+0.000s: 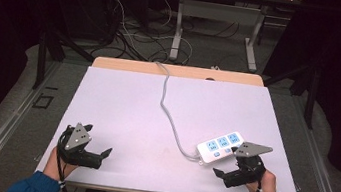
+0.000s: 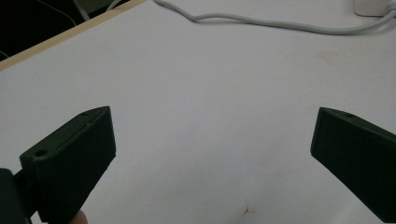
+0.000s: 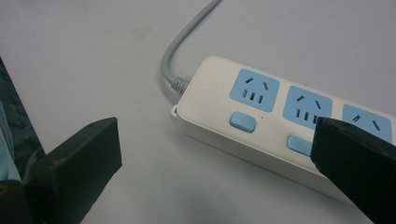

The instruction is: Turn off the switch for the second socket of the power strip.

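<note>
The power strip point(image 1: 221, 147) is lying on the white table sheet point(image 1: 126, 110), just beside the right gripper point(image 1: 222, 175) and well apart from the left gripper point(image 1: 106, 153). Its grey cable point(image 1: 169, 111) is trailing away from it toward the far edge of the table. Both claws are standing spread with nothing between the pads.

The step in hand is probably a reach for the strip or one of its blue switches. To do it well, the right gripper should be coming in square to the strip's near end, so one pad is not catching the casing before the other, and keeping clear of the cable's root.

The right gripper view is showing what the high view blurs: the blue sockets point(image 3: 254, 90) and the switch point(image 3: 242, 122) below the first socket. The left gripper view is looking across bare sheet toward the cable point(image 2: 261, 22) beyond the strip's end.
</note>
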`<state>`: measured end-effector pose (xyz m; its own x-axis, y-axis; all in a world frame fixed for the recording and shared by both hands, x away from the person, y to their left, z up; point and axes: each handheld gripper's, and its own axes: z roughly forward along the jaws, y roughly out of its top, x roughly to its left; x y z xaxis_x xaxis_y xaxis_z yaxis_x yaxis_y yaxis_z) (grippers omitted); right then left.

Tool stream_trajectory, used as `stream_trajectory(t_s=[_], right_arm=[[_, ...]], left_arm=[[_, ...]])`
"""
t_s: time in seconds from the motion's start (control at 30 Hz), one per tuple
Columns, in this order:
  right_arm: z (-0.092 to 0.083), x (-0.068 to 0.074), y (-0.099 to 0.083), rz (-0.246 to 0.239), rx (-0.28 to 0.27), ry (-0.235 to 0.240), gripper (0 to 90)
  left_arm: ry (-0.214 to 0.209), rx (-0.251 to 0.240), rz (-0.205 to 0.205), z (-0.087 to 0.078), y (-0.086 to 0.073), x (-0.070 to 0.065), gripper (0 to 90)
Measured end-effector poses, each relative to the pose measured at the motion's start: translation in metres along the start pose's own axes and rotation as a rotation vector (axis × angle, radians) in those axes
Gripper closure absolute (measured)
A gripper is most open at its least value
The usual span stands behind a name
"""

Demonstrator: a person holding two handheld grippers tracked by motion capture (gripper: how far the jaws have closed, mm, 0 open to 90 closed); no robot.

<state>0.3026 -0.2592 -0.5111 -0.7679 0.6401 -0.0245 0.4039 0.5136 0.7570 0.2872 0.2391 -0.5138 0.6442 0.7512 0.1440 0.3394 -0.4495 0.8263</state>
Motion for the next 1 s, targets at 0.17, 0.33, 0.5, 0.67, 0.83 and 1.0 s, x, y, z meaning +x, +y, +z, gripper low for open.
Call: stream_trajectory(t_s=[0.17,0.33,0.5,0.67,0.83,1.0], right_arm=[[0.0004,-0.0008,0.0004,-0.013,-0.004,-0.003,1.5],[0.0002,-0.0018,0.0006,-0.012,-0.007,-0.006,1.5],[0.0005,-0.001,0.0011,-0.009,-0.016,-0.02,1.5],[0.0001,-0.0015,0.0023,-0.002,-0.01,-0.02,1.5],[0.0003,-0.0043,0.0046,-0.005,-0.025,-0.044,1.5],[-0.0005,-0.0092,0.0069,0.001,-0.024,-0.055,1.5]], left_arm=[[-0.004,0.01,0.003,0.0,0.0005,0.0005,0.0],[0.006,0.006,0.015,0.0002,0.001,0.0013,0.0],[0.002,0.008,0.006,-0.0002,0.0006,0.0004,0.0],[-0.003,0.011,0.009,0.0005,0.0008,-0.0003,0.0],[-0.004,0.01,0.008,0.0004,0.0008,0.0,0.0],[-0.003,0.008,0.018,0.0003,0.0012,-0.0002,0.0]])
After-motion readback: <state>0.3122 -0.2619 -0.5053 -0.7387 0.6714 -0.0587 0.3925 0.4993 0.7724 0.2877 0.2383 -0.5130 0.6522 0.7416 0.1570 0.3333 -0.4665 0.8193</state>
